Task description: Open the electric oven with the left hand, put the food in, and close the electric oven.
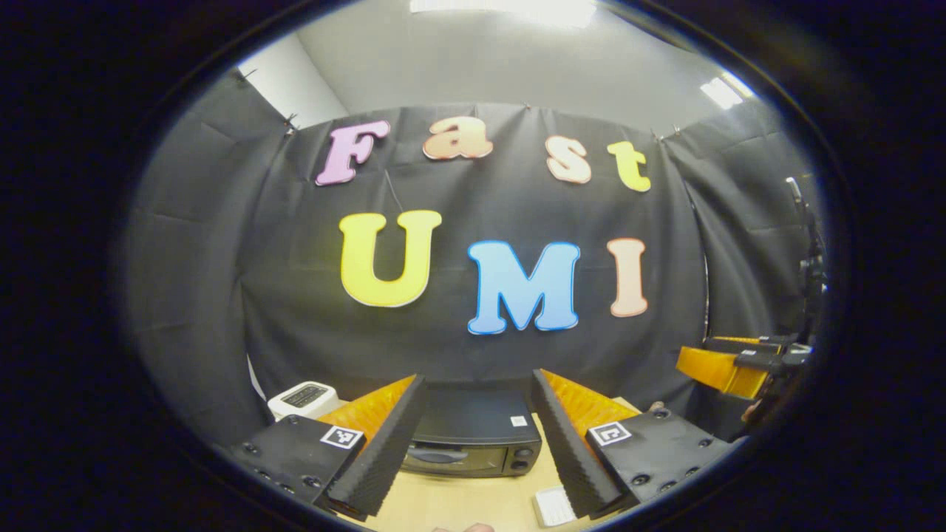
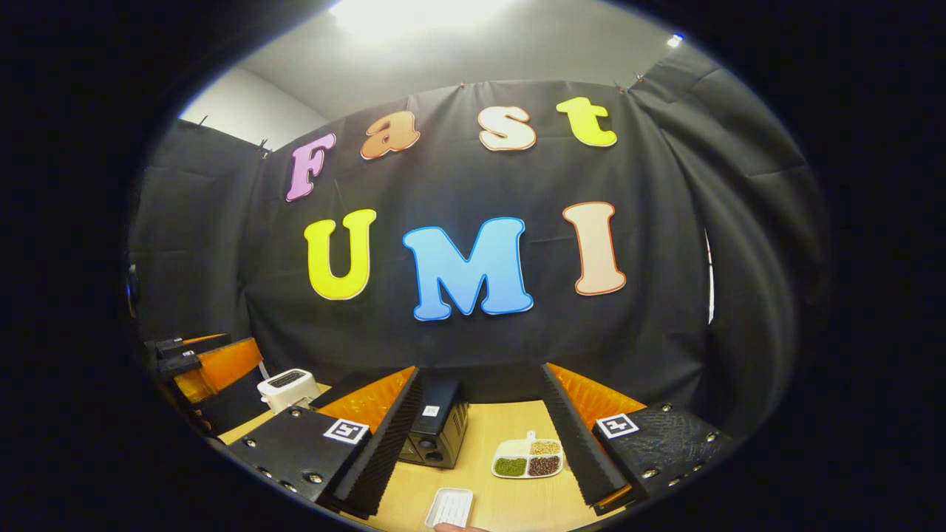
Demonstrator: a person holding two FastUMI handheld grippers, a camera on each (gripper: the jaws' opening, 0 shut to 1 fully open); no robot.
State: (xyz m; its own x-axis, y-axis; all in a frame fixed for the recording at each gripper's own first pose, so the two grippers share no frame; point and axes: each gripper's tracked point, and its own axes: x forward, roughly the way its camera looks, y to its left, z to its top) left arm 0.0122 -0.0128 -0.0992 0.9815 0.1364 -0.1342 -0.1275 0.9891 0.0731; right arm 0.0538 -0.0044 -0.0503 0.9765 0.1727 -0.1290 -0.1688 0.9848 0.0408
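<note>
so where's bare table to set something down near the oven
Bare table lies between the divided dish and the white tray, and in front of the oven. It is crowded left of the oven by the toaster.

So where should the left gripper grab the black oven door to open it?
Probably the curved handle across the door's front on the black electric oven. It runs sideways, so the open left gripper should come straight at the front, one finger each side of it.
</note>
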